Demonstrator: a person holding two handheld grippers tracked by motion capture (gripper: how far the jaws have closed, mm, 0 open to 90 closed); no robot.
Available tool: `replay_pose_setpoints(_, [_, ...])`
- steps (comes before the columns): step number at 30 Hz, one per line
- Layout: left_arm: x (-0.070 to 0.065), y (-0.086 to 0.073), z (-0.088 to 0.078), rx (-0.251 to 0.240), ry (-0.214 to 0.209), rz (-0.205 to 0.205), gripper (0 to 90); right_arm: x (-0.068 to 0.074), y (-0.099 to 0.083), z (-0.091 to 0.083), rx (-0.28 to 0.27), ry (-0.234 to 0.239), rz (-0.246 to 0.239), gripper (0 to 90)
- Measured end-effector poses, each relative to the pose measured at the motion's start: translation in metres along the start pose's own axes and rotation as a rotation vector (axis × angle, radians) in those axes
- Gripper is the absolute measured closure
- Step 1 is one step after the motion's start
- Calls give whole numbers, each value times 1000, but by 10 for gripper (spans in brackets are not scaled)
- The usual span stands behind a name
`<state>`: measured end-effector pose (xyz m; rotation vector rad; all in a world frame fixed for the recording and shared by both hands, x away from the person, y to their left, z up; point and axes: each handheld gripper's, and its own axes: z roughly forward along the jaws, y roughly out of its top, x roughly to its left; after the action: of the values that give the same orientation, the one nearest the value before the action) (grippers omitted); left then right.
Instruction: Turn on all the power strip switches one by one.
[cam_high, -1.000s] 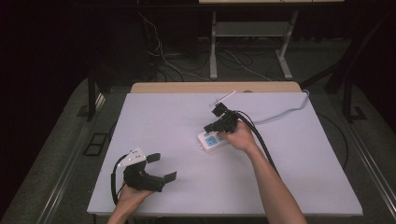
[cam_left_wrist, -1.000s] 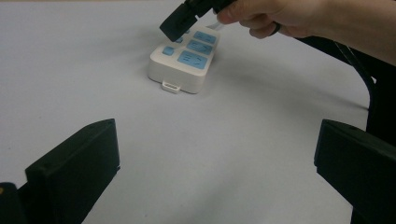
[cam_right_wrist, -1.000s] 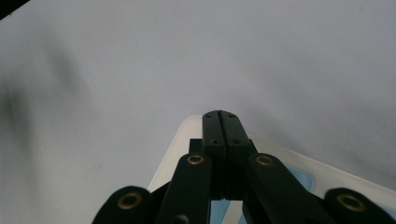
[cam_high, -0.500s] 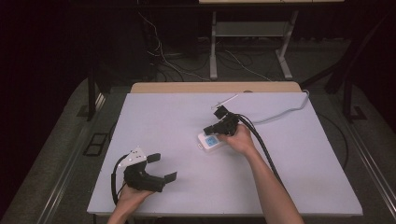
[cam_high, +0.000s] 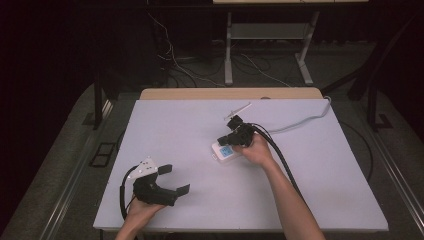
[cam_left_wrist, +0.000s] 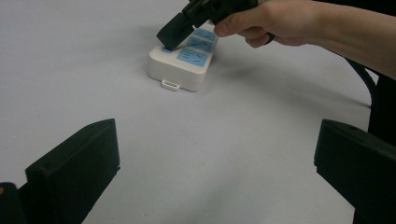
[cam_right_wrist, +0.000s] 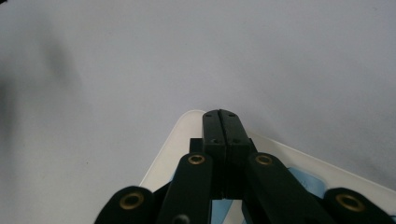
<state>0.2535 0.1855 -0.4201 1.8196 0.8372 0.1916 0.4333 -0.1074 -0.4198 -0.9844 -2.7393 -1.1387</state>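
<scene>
A white power strip (cam_high: 226, 152) with blue socket faces lies flat near the middle of the white table (cam_high: 310, 190). My right gripper (cam_high: 224, 141) is shut and tilts down onto it. In the left gripper view its closed tips (cam_left_wrist: 168, 41) touch the blue patch at the strip's (cam_left_wrist: 184, 65) near-left corner. In the right gripper view the two jaws are pressed together (cam_right_wrist: 220, 116) over the strip's rounded white corner (cam_right_wrist: 184, 135). My left gripper (cam_high: 174, 179) rests at the table's front left, open and empty, its jaws (cam_left_wrist: 215, 158) aimed at the strip from a distance.
A white cord (cam_high: 300, 121) runs from the strip toward the table's back right edge. The right gripper's black cable (cam_high: 280, 157) trails along the forearm. Beyond the table are a dark floor with loose wires (cam_high: 175, 60) and a metal stand (cam_high: 270, 50).
</scene>
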Motion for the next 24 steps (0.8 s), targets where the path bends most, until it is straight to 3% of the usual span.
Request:
replay_pose_setpoints(9, [0, 0, 0, 1, 0, 2, 0, 2, 1, 1, 12, -24, -35, 900])
replay_pose_setpoints(24, [3, 0, -2, -5, 2, -3, 0, -5, 0, -5, 12, -14, 7, 900])
